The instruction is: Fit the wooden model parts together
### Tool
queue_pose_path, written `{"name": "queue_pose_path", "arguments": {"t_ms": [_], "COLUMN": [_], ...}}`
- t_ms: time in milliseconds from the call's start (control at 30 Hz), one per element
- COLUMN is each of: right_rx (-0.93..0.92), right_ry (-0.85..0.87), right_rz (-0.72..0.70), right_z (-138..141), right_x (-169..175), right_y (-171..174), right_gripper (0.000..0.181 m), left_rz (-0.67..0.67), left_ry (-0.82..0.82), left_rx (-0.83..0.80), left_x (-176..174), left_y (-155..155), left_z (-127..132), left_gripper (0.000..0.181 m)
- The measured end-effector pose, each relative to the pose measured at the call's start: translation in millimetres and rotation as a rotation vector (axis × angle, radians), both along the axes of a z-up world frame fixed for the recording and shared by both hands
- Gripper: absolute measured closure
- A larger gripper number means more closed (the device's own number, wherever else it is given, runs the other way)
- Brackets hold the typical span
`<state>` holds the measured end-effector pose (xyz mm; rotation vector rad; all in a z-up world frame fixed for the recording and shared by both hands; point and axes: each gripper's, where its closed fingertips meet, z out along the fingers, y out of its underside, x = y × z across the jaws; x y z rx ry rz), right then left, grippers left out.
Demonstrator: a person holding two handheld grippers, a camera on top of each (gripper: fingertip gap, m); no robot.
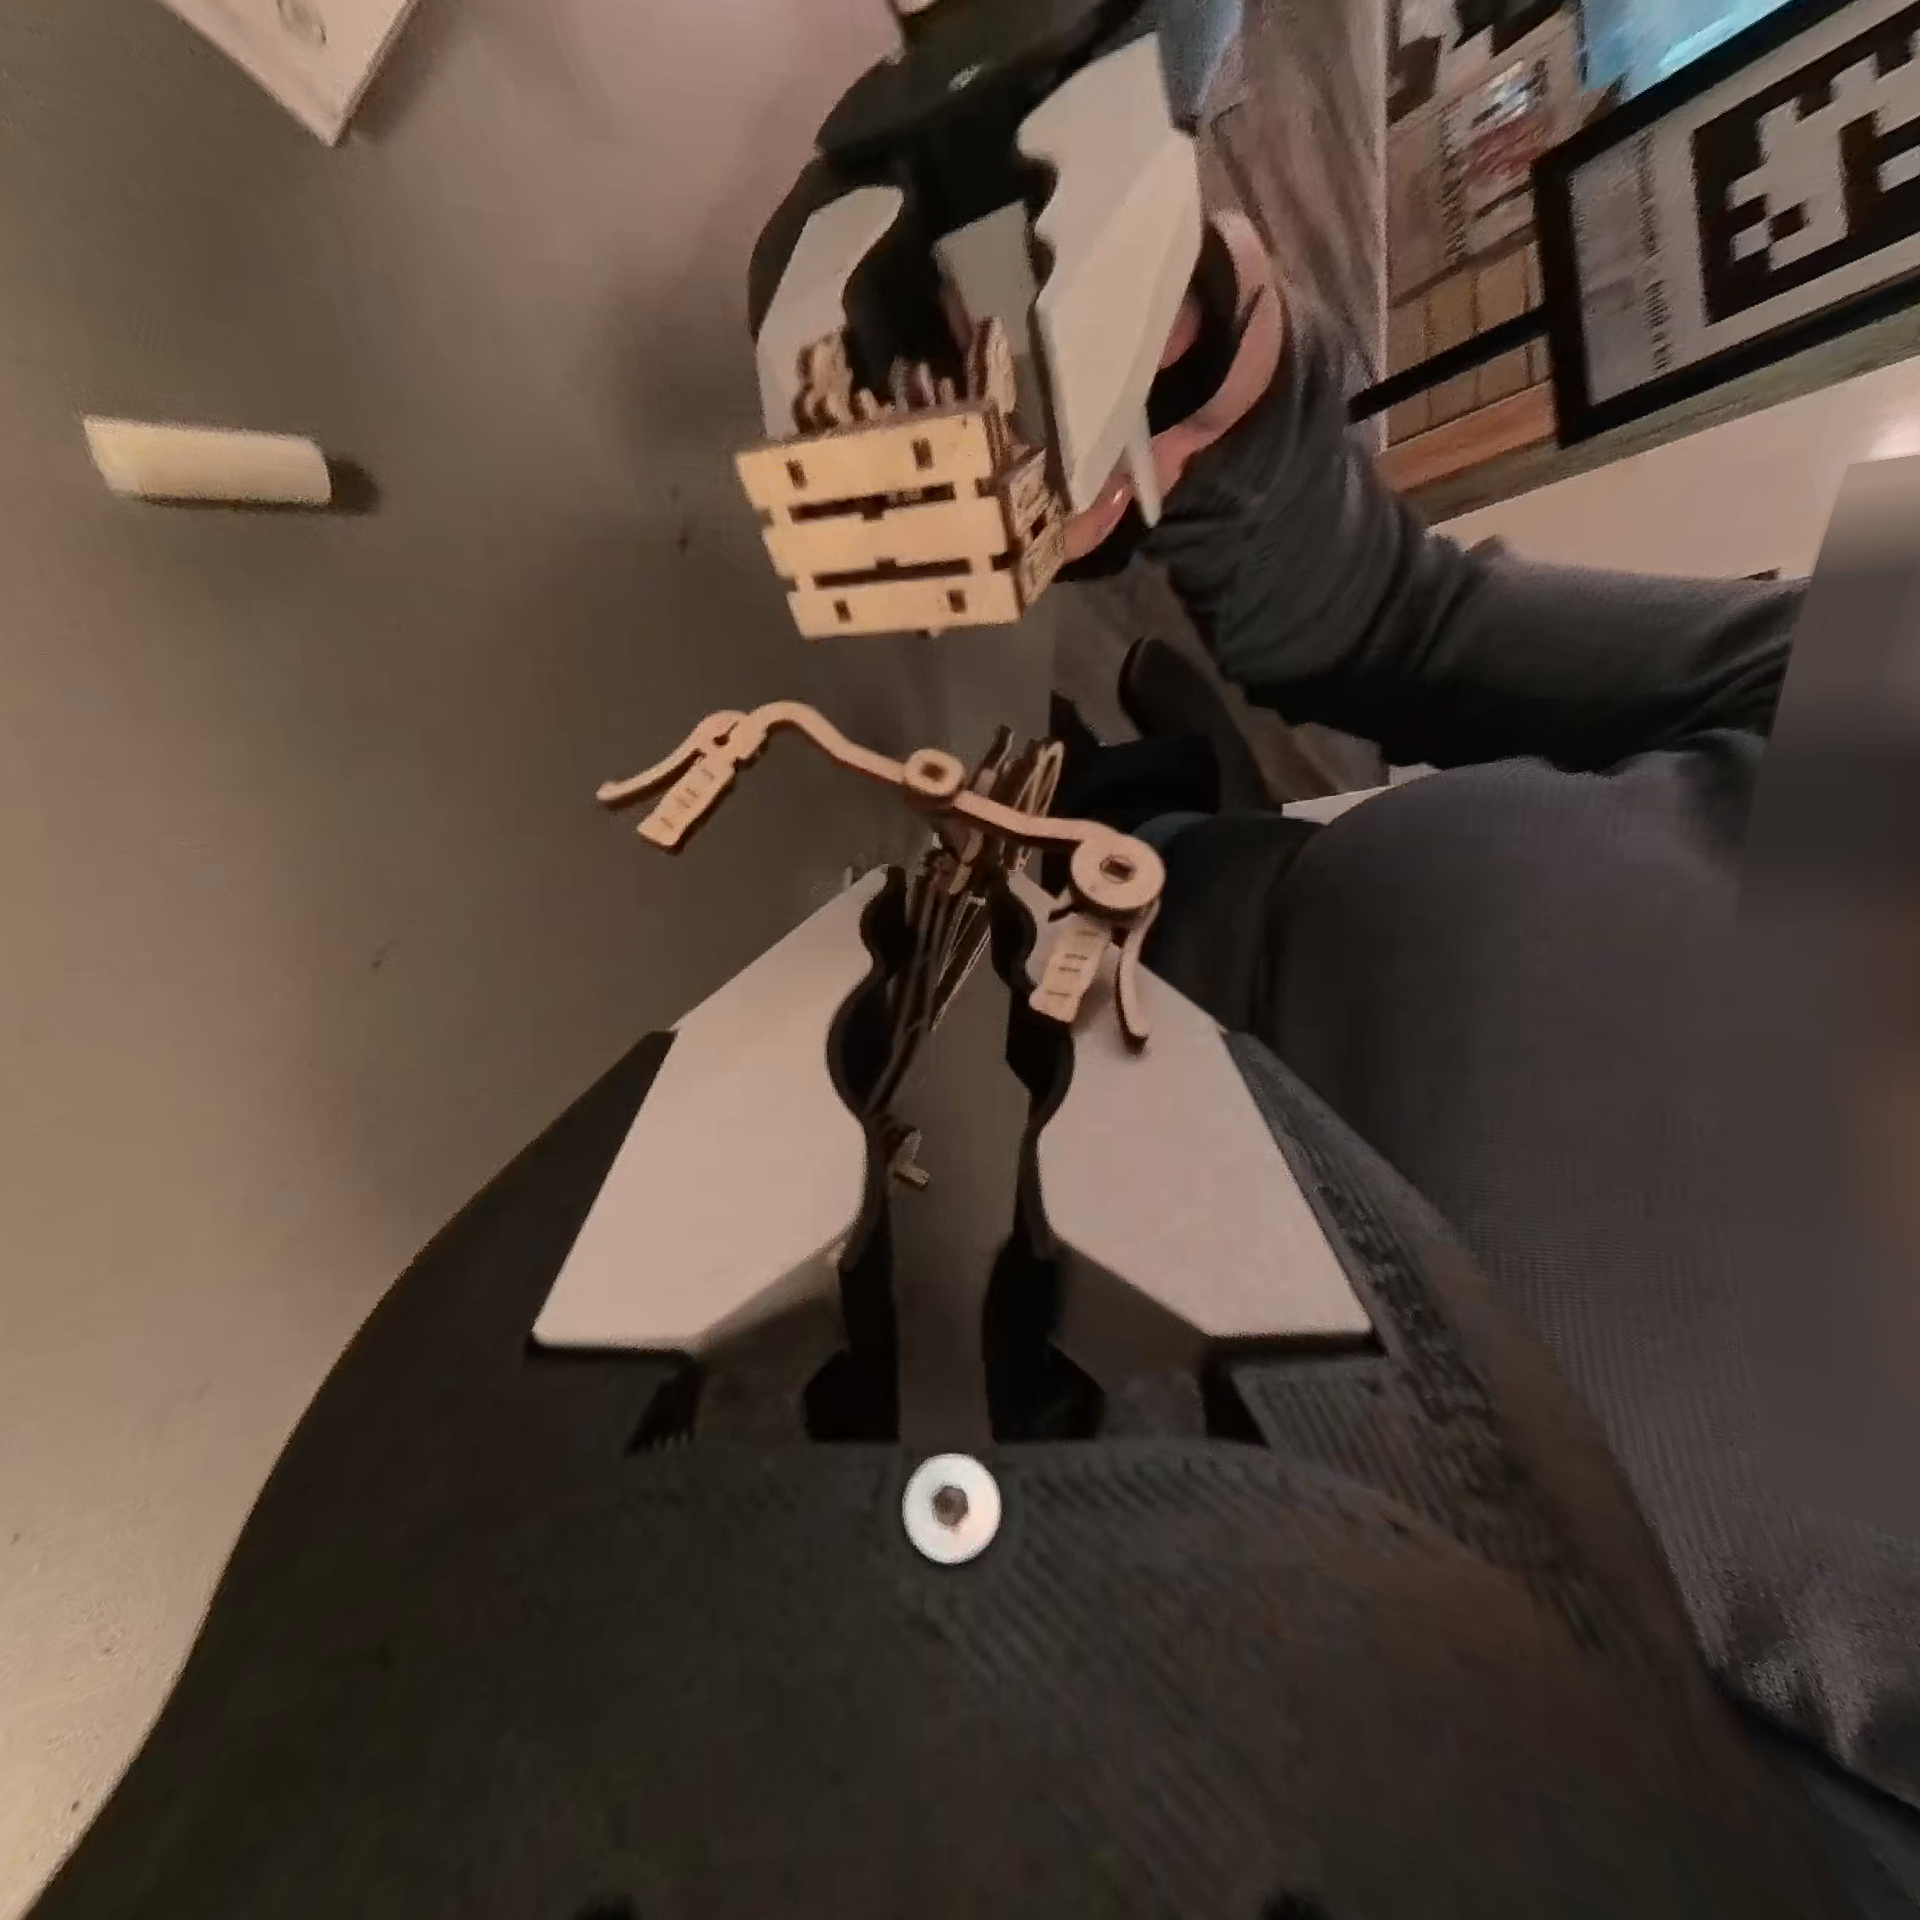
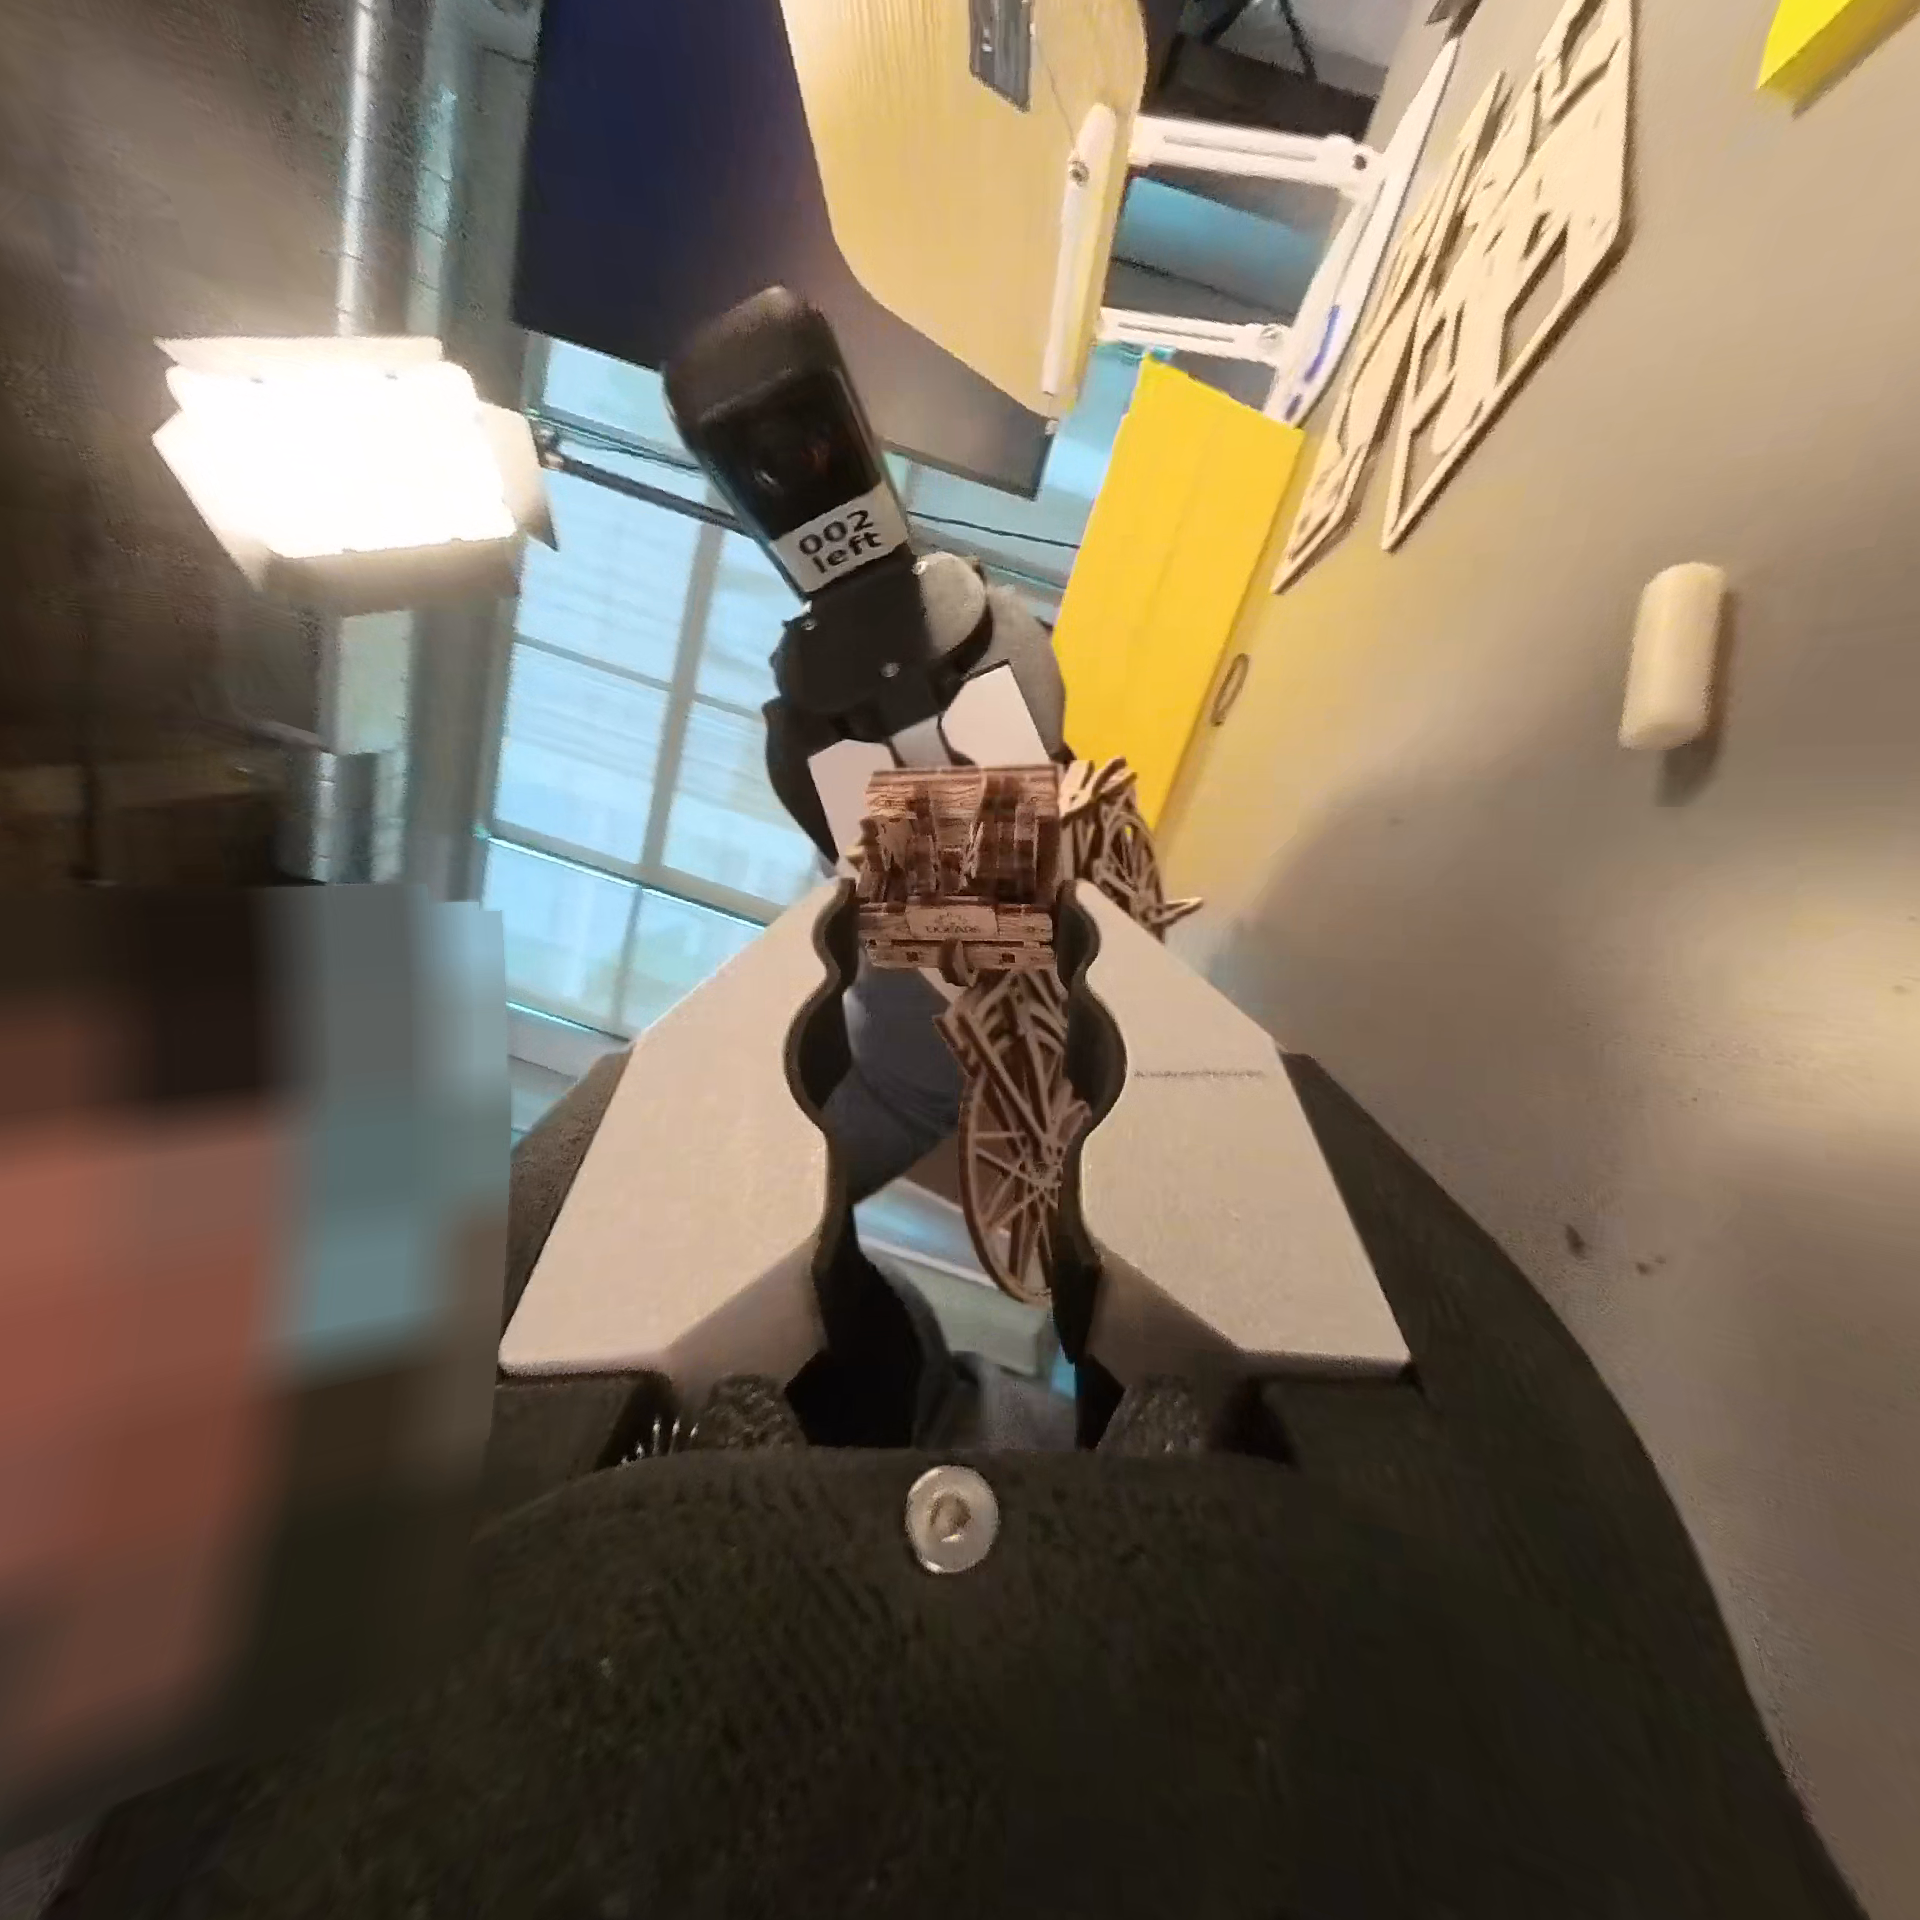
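The wooden bicycle model (image 1: 966, 831) is pale laser-cut ply, with spoked wheels, curved handlebars and two brake levers. The left gripper (image 1: 940, 914) is clamped on its frame, holding it in the air above the grey tabletop (image 1: 312, 935). From the right wrist view the wheels (image 2: 1023, 1153) show as openwork discs, partly behind the right gripper's fingers (image 2: 1174, 1143).

The slatted wooden crate (image 1: 899, 540) hangs just above the bicycle's handlebars without touching them. It is a small box of three horizontal slats per side, with cut-out pieces standing in it. The right gripper (image 2: 961, 920) is closed on the crate's two sides.

A cream peg-like block (image 1: 208, 473) lies on the tabletop, well apart from the bicycle.

The bicycle's frame is largely hidden between the left gripper's fingers. The crate's contents are blurred and hard to make out.
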<state>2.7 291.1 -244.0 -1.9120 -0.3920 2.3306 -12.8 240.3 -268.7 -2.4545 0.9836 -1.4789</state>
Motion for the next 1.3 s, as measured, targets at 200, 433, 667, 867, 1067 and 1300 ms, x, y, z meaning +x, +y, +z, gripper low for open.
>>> {"name": "queue_pose_path", "arguments": {"t_ms": [200,433,667,867,1067,1300], "right_rx": [-0.076,0.025,0.107,0.127,0.151,0.149], "right_ry": [0.041,-0.011,-0.071,-0.111,-0.206,-0.309], "right_rz": [0.042,0.044,0.049,0.059,0.096,0.145], "right_z": [10.3,13.6,12.5,12.0,8.6,-1.2], "right_x": [-2.3,-4.1,-5.2,-6.3,-8.2,-10.8], "right_y": [3.3,1.8,-0.1,-1.7,-1.3,4.1], "right_gripper": [0.145,0.146,0.146,0.146,0.145,0.145], "left_rz": [0.05,0.074,0.06,0.041,0.028,0.041], "left_ry": [-0.053,-0.001,0.017,0.004,-0.009,0.001], "left_rx": [-0.027,-0.054,-0.084,-0.129,-0.21,-0.311], "left_x": [3.2,1.8,3.5,5.0,1.6,-4.6], "left_y": [11.8,18.4,18.2,16.4,16.5,22.8], "left_z": [20.6,24.4,26.3,26.5,21.3,5.3], "left_gripper": [0.167,0.167,0.167,0.167,0.167,0.167]}}
